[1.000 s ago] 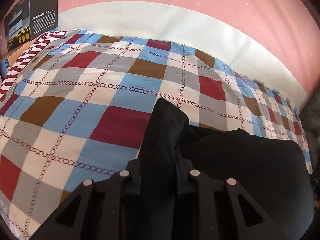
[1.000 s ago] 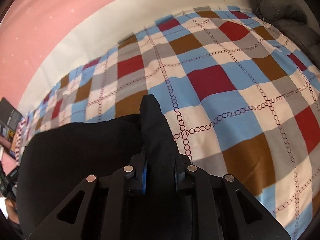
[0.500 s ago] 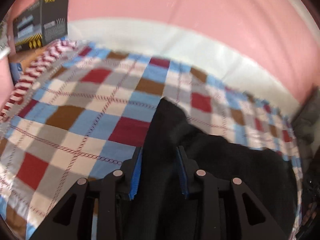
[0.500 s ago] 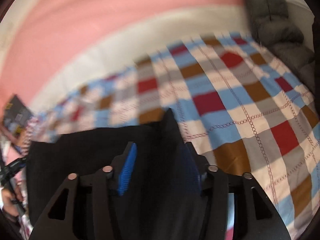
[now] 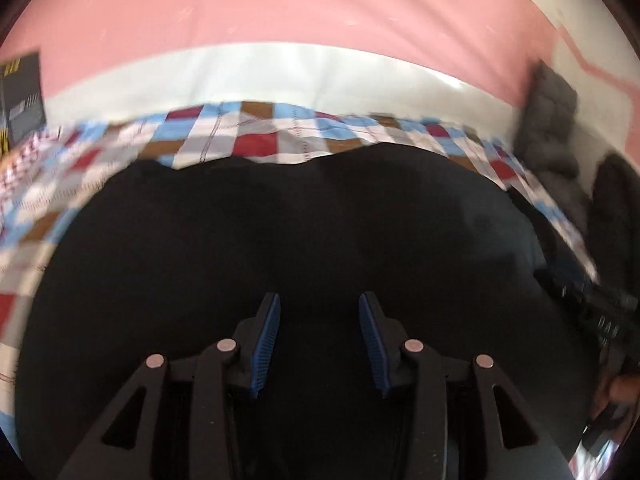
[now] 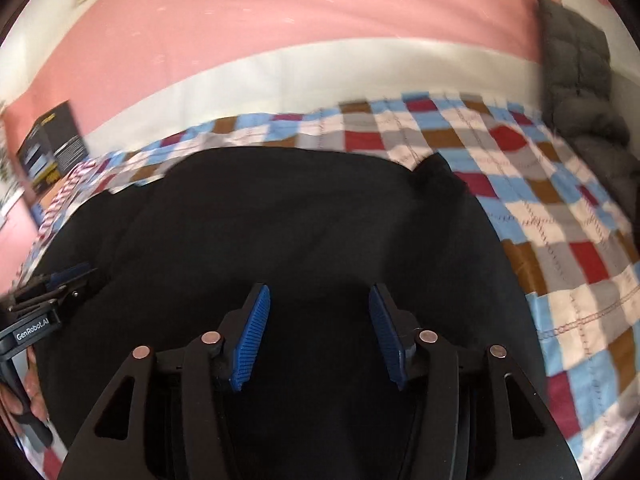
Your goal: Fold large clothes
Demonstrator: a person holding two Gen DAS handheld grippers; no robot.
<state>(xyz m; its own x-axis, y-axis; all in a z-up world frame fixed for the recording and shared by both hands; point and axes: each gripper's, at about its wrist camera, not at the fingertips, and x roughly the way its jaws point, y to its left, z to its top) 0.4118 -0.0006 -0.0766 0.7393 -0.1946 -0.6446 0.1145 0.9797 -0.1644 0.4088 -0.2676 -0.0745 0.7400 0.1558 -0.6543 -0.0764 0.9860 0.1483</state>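
Now both of my tools hang over the black garment [image 5: 288,240], which lies spread across the checked bedcover [image 5: 256,140] and fills most of the near part of each view. My left hand-held gripper [image 5: 319,336] is released, its two blue pads [image 5: 266,344] standing well apart with nothing between them but the dark cloth lying below. My right hand-held gripper [image 6: 319,332] is likewise released, its blue ribbed pads [image 6: 250,340] spread wide above the same garment [image 6: 280,232]. From the right wrist view, the far right corner of the cloth rises in a small peak near a red square of the bedcover [image 6: 560,220], and the left gripper [image 6: 48,300] shows at the far left edge, just over the garment's left border. A grey quilted cushion [image 6: 576,72] leans at the far right end of the bed against the pink wall [image 6: 280,20]. A dark printed box [image 6: 52,144] stands at the far left, beside the bedcover's edge. The far edge of the garment runs in a wavy line across the checks.
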